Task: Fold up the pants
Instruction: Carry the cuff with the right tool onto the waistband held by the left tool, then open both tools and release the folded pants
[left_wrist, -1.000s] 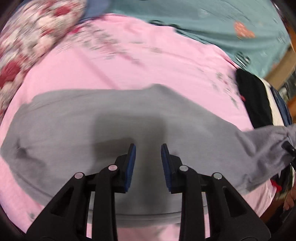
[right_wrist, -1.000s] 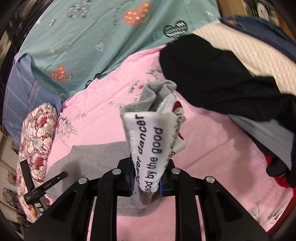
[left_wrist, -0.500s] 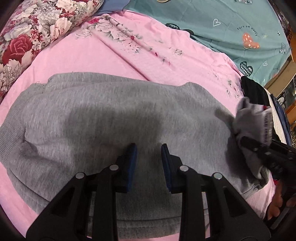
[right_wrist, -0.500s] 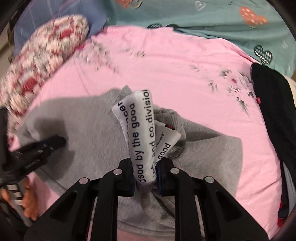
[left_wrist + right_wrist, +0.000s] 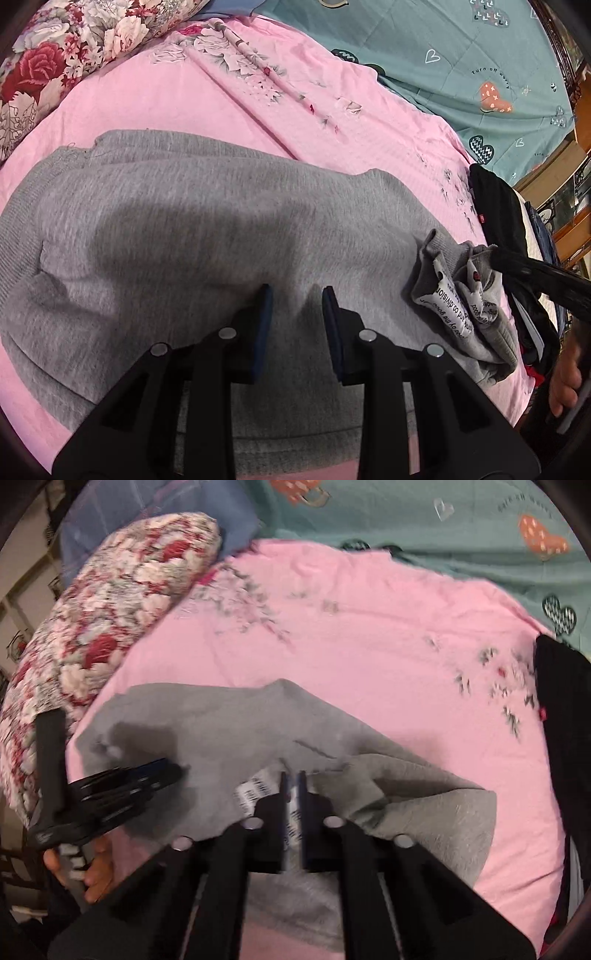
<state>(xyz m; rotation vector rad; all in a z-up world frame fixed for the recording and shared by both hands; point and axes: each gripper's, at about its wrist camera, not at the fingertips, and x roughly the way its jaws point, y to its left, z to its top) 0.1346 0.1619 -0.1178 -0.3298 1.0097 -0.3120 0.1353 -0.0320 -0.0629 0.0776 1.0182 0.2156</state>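
Note:
Grey sweatpants (image 5: 207,236) lie spread on the pink bedsheet (image 5: 155,96). My left gripper (image 5: 295,295) is open, low over the middle of the grey fabric, holding nothing. My right gripper (image 5: 292,779) is shut on the pants' cuff end with its white printed label (image 5: 255,788), folded back onto the pants. The same bunched cuff and label (image 5: 450,299) show at the right in the left wrist view, with the right gripper's black finger (image 5: 532,271) on it. The left gripper (image 5: 162,771) shows at the left in the right wrist view.
A floral pillow (image 5: 74,48) lies at the far left. A teal quilt (image 5: 461,55) covers the back. Black clothing (image 5: 498,206) is piled at the right bed edge, also in the right wrist view (image 5: 565,716). Wooden furniture (image 5: 569,177) stands beyond it.
My right gripper has carried the cuff end leftward and lowered it onto the pants. The left gripper has stayed open over the fabric, sinking slightly.

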